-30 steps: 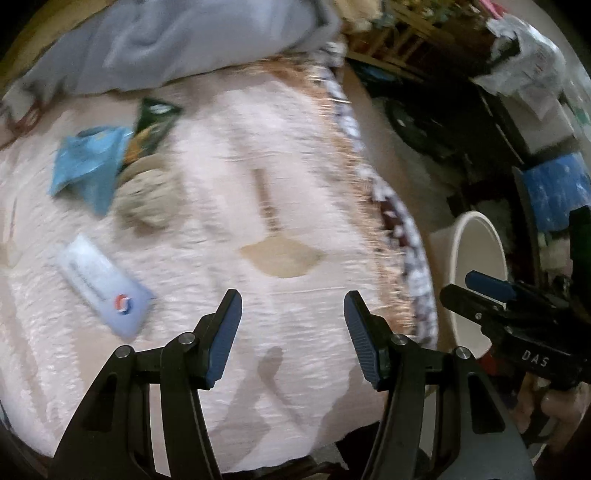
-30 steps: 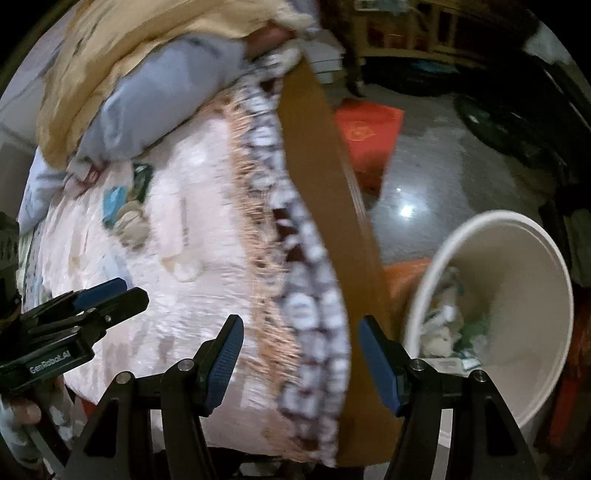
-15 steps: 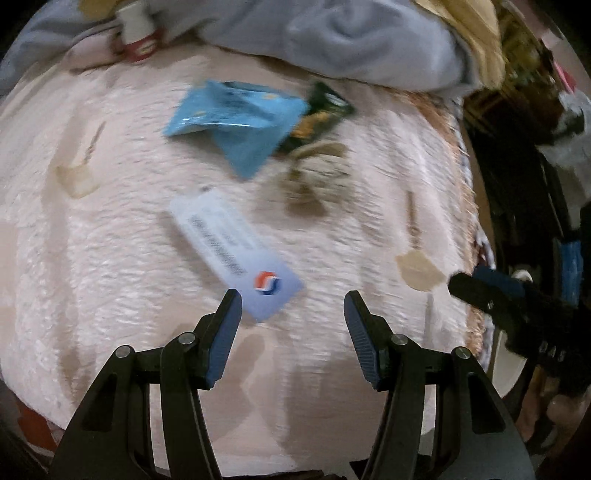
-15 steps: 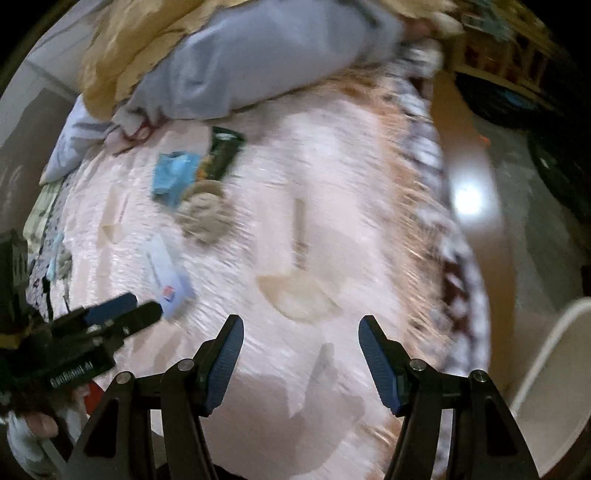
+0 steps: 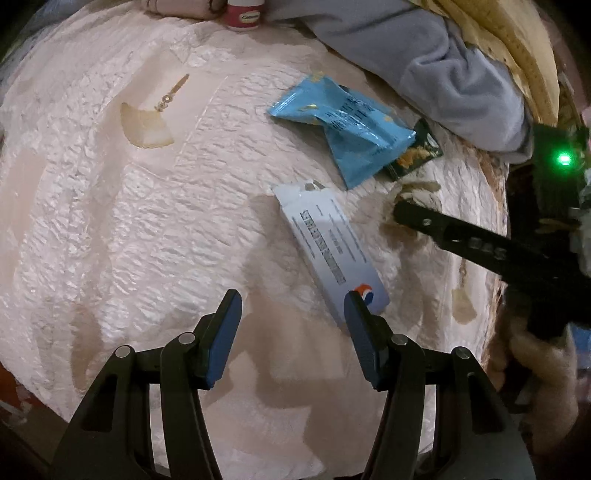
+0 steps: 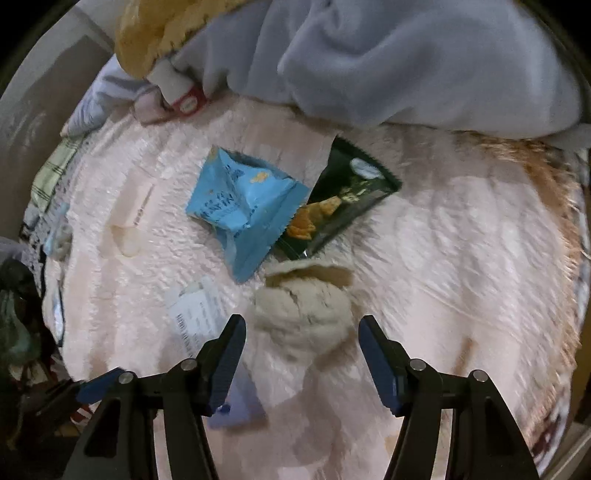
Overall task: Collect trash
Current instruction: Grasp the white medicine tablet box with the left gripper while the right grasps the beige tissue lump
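Note:
Litter lies on a pink bedspread (image 5: 110, 221): a flat pale-blue carton (image 5: 328, 254), a blue snack bag (image 5: 343, 125), a dark green snack bag (image 5: 413, 155) and a crumpled beige paper wad (image 6: 303, 310). My left gripper (image 5: 291, 306) hangs open above the spread, and the carton's near end lies by its right fingertip. My right gripper (image 6: 301, 328) points down at the wad; its jaws are closing, the wad sits just beyond the tips, and the pads do not press on it. The carton (image 6: 199, 314) lies left of the right gripper.
A grey blanket (image 5: 443, 55) and a yellow one are heaped along the far side. A small red-and-white bottle (image 5: 242, 14) lies by them. The spread's fringed edge (image 6: 554, 221) runs down the right. A plaid cloth (image 6: 55, 170) lies at the far left.
Both grippers swung from the bed's edge and the white bin over to the litter. The bin has left view. The right jaws stand slightly narrower.

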Available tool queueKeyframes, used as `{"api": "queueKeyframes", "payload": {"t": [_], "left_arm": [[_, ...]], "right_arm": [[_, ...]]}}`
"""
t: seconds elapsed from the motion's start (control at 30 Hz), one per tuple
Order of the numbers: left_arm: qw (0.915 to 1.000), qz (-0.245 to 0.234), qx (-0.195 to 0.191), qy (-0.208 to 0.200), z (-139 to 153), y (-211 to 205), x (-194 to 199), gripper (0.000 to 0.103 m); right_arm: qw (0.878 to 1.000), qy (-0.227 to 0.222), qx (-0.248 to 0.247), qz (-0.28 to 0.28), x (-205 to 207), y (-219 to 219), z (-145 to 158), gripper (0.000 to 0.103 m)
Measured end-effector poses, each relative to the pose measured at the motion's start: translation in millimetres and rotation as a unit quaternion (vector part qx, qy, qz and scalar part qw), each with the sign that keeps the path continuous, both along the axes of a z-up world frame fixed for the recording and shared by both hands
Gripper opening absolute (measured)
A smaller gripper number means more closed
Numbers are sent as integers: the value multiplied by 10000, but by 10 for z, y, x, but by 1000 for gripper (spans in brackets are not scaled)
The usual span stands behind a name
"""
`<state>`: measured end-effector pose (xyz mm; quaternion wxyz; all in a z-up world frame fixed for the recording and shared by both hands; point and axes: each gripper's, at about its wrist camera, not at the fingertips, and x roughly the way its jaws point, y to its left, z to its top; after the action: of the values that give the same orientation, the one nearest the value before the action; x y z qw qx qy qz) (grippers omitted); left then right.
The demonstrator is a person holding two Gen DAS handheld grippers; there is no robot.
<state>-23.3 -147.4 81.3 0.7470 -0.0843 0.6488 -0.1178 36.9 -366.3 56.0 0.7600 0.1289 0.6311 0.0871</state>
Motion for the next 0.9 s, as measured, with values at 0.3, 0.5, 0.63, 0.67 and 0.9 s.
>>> {"api": "queueKeyframes", "payload": {"t": [0.3,0.5,0.63,0.67,0.9], "left_arm": [[9994,31,-323,74,-123,-181,138,56],[9991,128,-379,121,-301,-395,284,56],[9994,140,-235,210,-456,-497,333,56],[9995,137,-183,214,-484,-512,342,56],[9993,-8,-340,139,-444,-589,330,47]], "right_arm": [[9987,-458,25,-229,-172,-251,338,24],[9981,-472,144,-367,-505,-444,516,24],[9981,-446,116,-408,-689,-528,535,24],[9980,-433,142,-440,-728,-556,531,24],[9980,-396,177,-459,-918,-672,532,24]]}}
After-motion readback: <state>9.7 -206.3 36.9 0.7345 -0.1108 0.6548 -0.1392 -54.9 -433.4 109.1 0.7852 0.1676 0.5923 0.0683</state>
